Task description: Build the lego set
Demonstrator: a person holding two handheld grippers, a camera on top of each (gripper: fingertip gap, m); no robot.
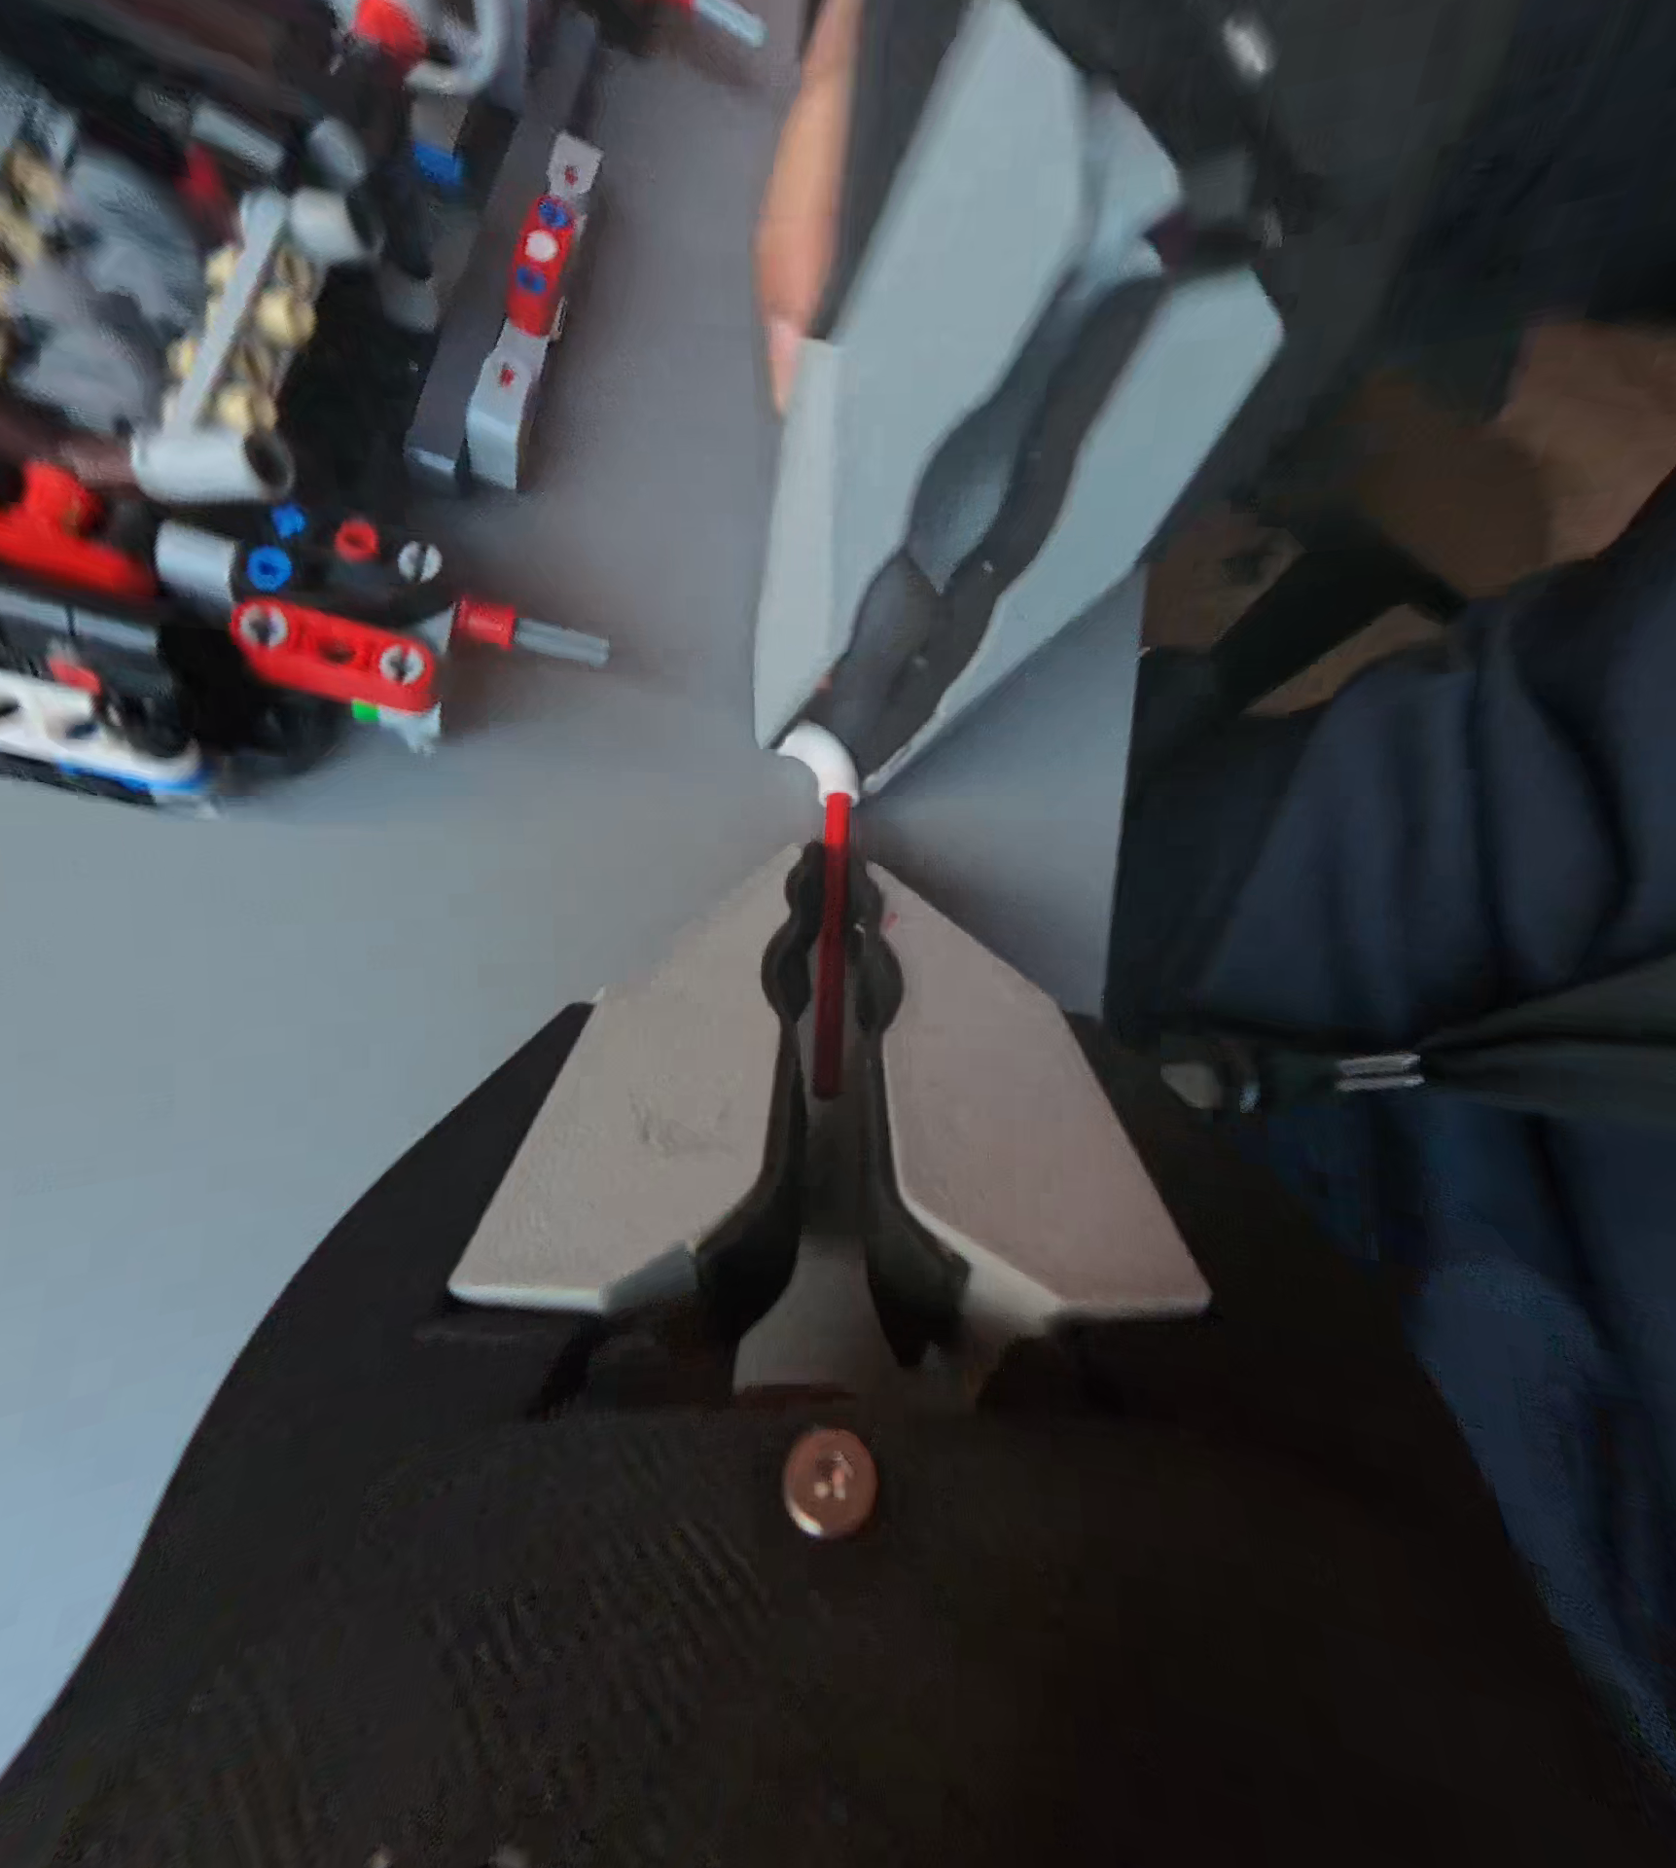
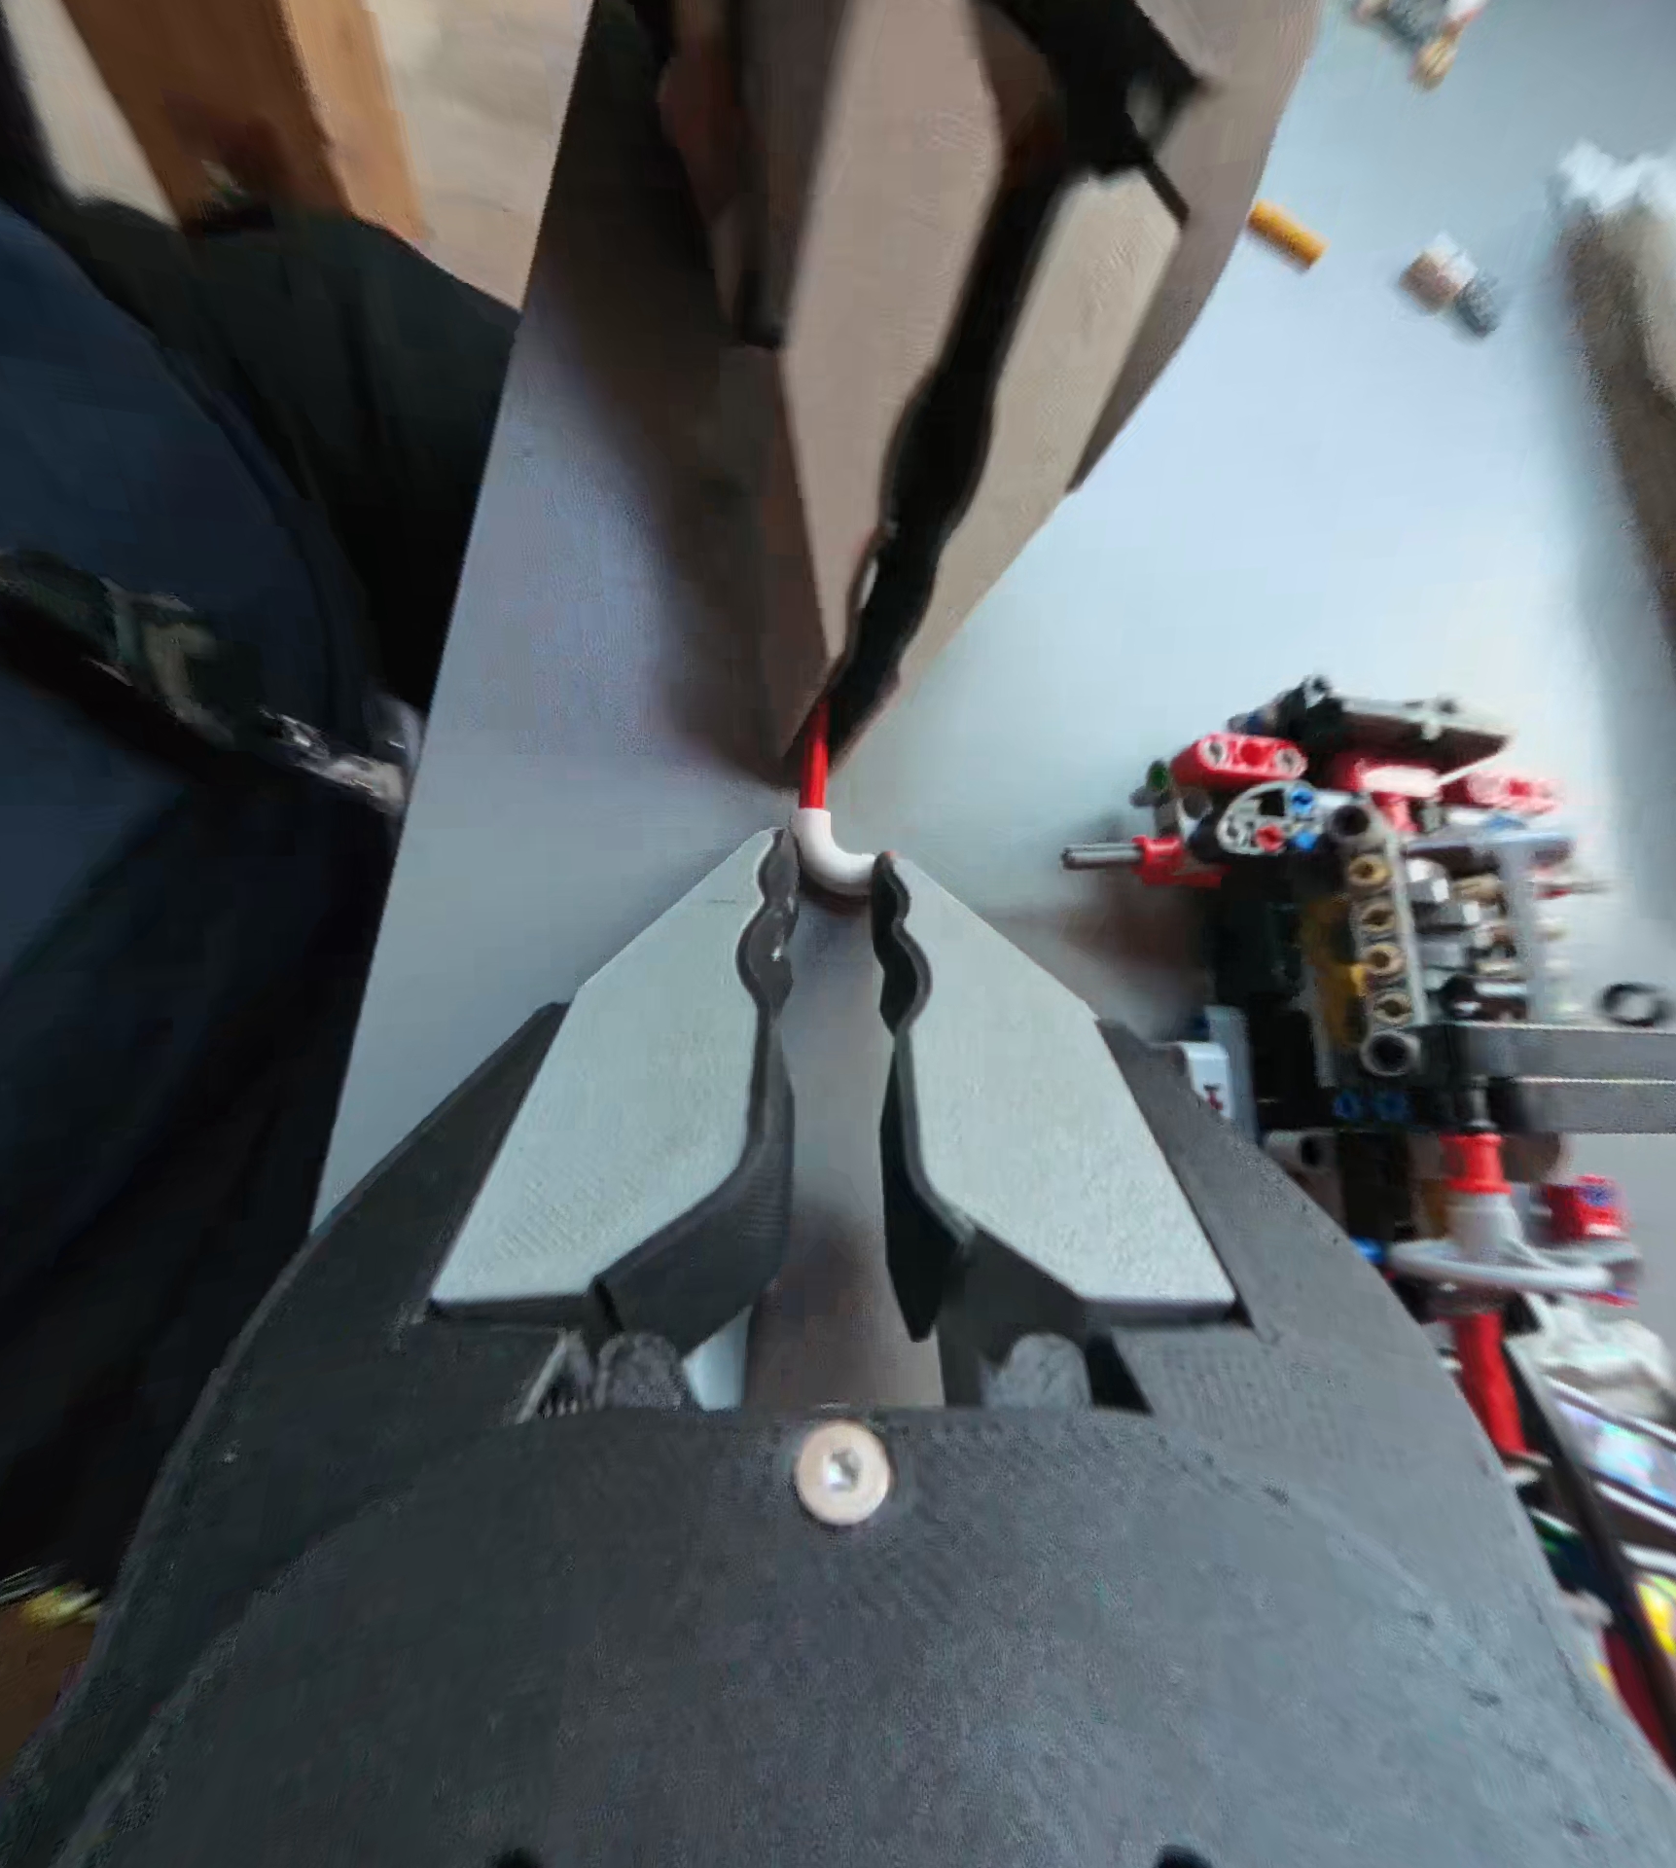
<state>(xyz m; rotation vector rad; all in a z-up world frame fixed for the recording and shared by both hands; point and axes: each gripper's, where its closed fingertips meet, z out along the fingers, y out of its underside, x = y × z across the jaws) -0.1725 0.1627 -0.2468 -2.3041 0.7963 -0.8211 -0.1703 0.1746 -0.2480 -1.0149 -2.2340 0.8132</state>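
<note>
My left gripper [image 1: 833, 895] is shut on a thin red rod [image 1: 831, 960] that runs lengthwise between its pads and sticks out past the tips. A small white elbow piece [image 1: 821, 765] sits on the rod's far end. My right gripper [image 2: 833, 874] faces the left one tip to tip. Its pads are closed on the white elbow [image 2: 831, 859], one against each end of the bend. The red rod [image 2: 815, 758] rises from the elbow into the left gripper's fingers [image 2: 914, 354]. In the left wrist view, the right gripper's fingers [image 1: 1015, 425] come down onto the elbow.
A large black, red and grey brick-built model [image 1: 156, 455] stands on the grey table [image 1: 207, 1011]; it also shows in the right wrist view [image 2: 1399, 960]. A separate grey and red assembly [image 1: 530, 303] lies behind. Small loose parts [image 2: 1288, 235] lie farther off. A person's dark blue clothing [image 1: 1420, 910] is close by. The grippers are tip to tip, or close to it.
</note>
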